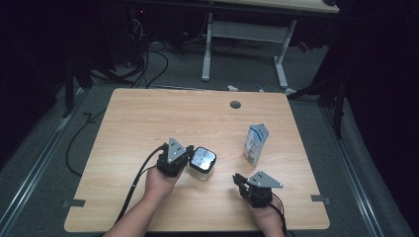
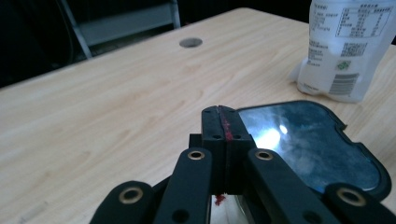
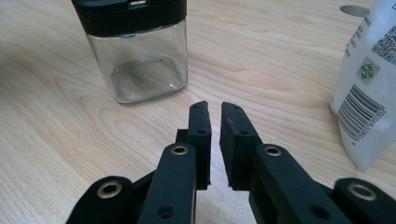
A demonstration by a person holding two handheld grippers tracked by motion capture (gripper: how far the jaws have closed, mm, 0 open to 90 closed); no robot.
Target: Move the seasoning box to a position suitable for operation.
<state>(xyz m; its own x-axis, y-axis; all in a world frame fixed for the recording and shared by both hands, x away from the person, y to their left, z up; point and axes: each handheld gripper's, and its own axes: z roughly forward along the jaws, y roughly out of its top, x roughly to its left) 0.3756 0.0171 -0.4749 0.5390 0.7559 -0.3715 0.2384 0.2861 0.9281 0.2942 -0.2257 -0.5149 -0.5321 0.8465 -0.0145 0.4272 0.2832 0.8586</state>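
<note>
High view first: found a clear, square-sided jar (image 1: 202, 160) with a black lid standing near the middle of the tabletop (image 1: 148, 118), with a white pouch (image 1: 256, 143) upright at 2 o'clock from it, near but apart. Saw the left tongs (image 1: 189, 157) at the jar's 9 o'clock, right against the lid's edge, pressed fully together with nothing visible between them; could not tell whether they touched the lid. Placed the right tongs (image 1: 237, 178) at the jar's 4 o'clock, apart from it, parted by a narrow gap and holding nothing. Judged the jar empty, so light and easily tipped or pushed along the smooth wood. Read its walls as stiff, glossy plastic, likely slippery under the pads, and its lid as hard and shiny. Thought it best gripped across two opposite flat walls just under the lid, or across the lid's own straight sides, squarely, to stop it twisting. Would avoid the rounded corners.
</note>
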